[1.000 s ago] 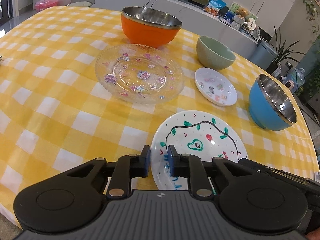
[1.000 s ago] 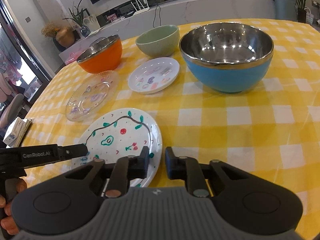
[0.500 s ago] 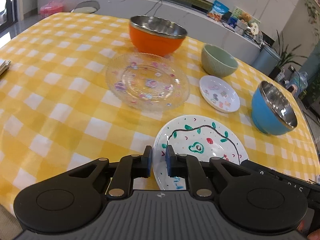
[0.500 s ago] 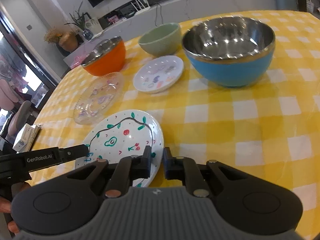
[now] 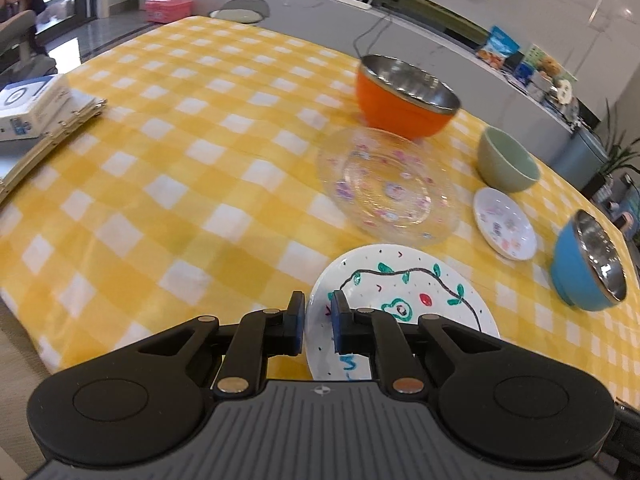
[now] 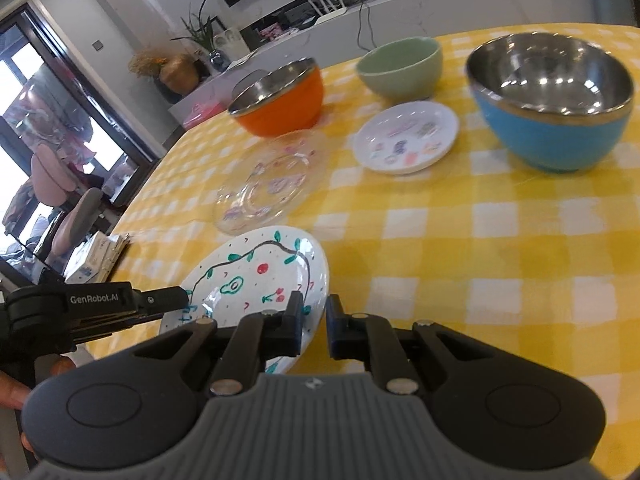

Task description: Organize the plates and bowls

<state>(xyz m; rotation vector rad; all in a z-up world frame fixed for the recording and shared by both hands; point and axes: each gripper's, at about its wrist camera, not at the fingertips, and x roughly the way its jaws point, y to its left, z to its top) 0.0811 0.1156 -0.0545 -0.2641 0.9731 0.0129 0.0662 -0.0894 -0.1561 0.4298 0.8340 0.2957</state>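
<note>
Both tools, left tool [image 5: 317,330] & right tool [image 6: 314,330], pinch opposite rims of painted plate [image 6: 256,280] (lifted, tilted).

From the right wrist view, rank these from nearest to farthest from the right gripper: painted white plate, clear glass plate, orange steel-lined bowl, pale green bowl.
1. Painted white plate: its rim sits between the right gripper fingers.
2. Clear glass plate: just beyond, left of centre.
3. Orange steel-lined bowl: behind the glass plate.
4. Pale green bowl: farthest, centre-right, only slightly beyond the orange bowl.

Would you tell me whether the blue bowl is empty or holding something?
Empty: the blue bowl stands upright on the checked tablecloth, its steel interior showing only reflections.
</note>
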